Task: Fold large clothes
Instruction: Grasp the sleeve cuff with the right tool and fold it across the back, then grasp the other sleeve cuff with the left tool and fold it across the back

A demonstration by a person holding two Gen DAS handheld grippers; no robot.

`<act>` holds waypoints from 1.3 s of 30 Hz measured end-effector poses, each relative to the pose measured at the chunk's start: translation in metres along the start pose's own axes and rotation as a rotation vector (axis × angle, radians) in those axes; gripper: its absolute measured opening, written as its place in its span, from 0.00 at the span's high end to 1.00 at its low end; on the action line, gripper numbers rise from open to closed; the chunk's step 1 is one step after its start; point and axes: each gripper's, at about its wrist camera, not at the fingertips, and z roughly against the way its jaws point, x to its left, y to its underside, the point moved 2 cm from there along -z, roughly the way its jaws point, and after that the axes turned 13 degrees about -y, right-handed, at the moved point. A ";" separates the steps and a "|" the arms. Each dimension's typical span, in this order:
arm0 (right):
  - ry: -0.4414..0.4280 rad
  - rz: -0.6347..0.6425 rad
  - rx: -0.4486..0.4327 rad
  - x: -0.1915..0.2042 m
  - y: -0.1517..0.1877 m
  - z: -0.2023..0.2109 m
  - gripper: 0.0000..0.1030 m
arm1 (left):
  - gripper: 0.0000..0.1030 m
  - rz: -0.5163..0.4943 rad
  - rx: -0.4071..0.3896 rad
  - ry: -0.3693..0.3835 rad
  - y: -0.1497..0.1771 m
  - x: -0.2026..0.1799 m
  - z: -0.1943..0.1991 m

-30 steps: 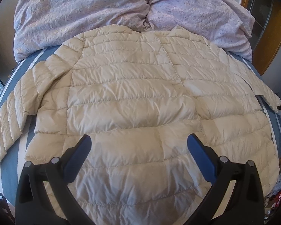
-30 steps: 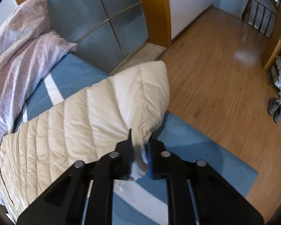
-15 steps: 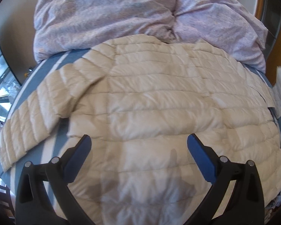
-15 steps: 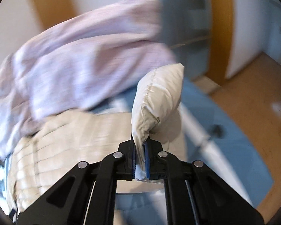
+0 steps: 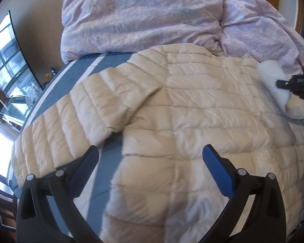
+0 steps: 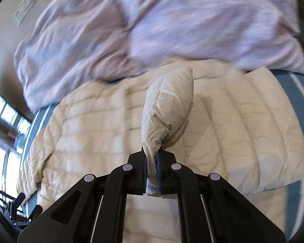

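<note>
Bed [image 5: 95, 60] w/ blue striped cover, carrying everything. Lilac duvet [image 5: 152, 14] bunched at far end, its edge touching collar side of jacket. One cream quilted puffer jacket [image 5: 192, 121] spread flat, back up, across bed centre. Two sleeves: one sleeve [image 5: 81, 117] lying out toward window side, untouched; other sleeve's cuff [image 6: 168, 109] lifted clear, hanging over jacket body.

Right gripper [image 6: 151, 174]: jaws clamped on cuff end, fabric pinched between blue pads, puffed part standing up beyond tips. Same gripper visible at right edge of left view, over jacket's shoulder area. Left gripper [image 5: 150, 162]: jaws wide apart, nothing between, hovering above jacket's hem half near gap between flat sleeve and body.

Step in hand, prob.: folding lifted sleeve inward across back. To do well: keep grip firm, down fill is slippery & springy; carry cuff far enough that sleeve lies straight across body, no twist at shoulder seam; lower flat before letting go, else puff springs back. Free left gripper could press body down so jacket doesn't drag on cover.

Count: 1 jacket, 2 sleeves, 2 grippers, 1 duvet.
</note>
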 end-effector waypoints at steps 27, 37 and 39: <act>0.116 0.059 0.025 0.018 0.010 -0.041 0.46 | 0.02 0.150 0.014 -0.088 0.004 0.081 -0.030; 0.265 0.182 0.054 0.046 0.026 -0.074 0.29 | 0.02 0.198 0.036 -0.151 0.008 0.120 -0.044; 0.269 0.179 0.056 0.046 0.025 -0.074 0.29 | 0.02 0.209 0.047 -0.167 0.010 0.131 -0.047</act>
